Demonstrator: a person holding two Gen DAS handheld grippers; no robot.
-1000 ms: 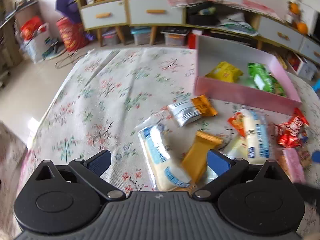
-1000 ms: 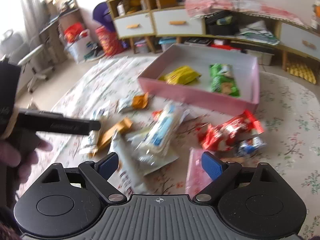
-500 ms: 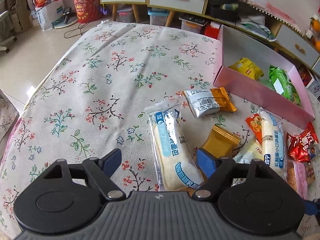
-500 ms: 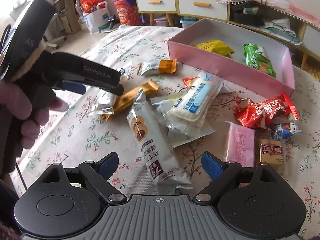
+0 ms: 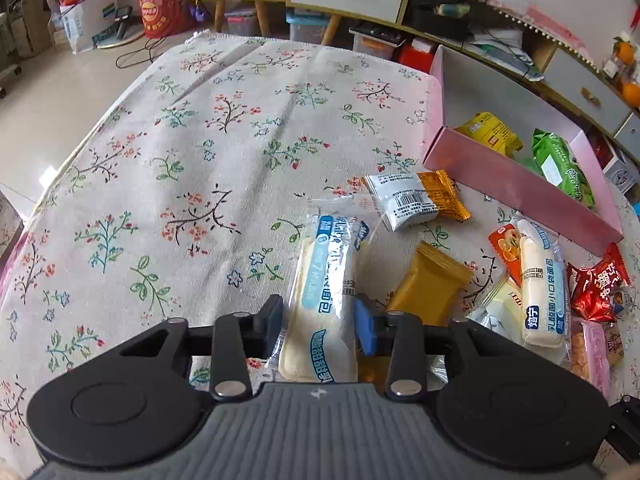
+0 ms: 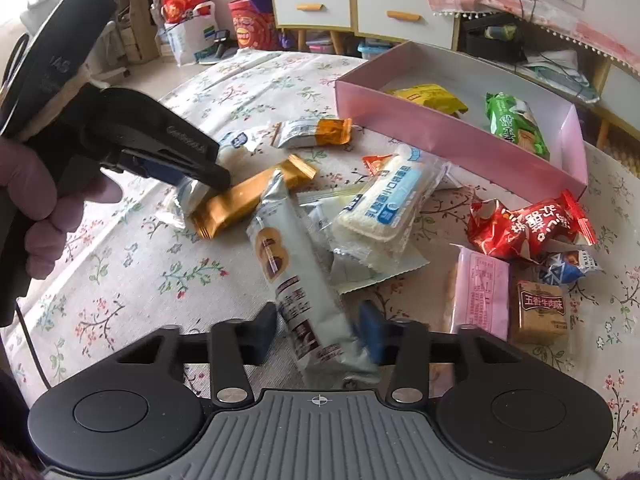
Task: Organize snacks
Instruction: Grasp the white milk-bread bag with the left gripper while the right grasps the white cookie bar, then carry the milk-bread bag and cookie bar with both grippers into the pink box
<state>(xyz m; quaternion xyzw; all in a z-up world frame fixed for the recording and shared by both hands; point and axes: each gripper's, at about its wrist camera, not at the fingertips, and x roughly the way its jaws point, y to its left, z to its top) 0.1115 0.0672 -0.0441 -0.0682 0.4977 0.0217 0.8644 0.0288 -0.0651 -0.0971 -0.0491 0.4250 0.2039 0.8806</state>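
Observation:
My left gripper [image 5: 319, 325] is shut on a clear-wrapped bread roll with a blue label [image 5: 326, 296] that lies on the floral cloth. My right gripper [image 6: 318, 330] is shut on a long silver cookie pack [image 6: 298, 280]. The left gripper also shows in the right wrist view [image 6: 188, 168], low over the snack pile. A pink box [image 6: 452, 136] at the back right holds a yellow pack [image 6: 428, 98] and a green pack [image 6: 514, 124]. It also shows in the left wrist view [image 5: 516, 184].
Loose snacks lie around: an orange pack [image 6: 244, 200], a white-and-orange pack [image 6: 312, 134], a second bread roll [image 6: 390, 202], a red bag [image 6: 528, 228], a pink pack [image 6: 480, 292], a brown box [image 6: 542, 312]. Cabinets stand behind the table.
Both grippers have closed from open: the left onto the bread roll, the right onto the silver cookie pack. Both have come lower and closer to the pile.

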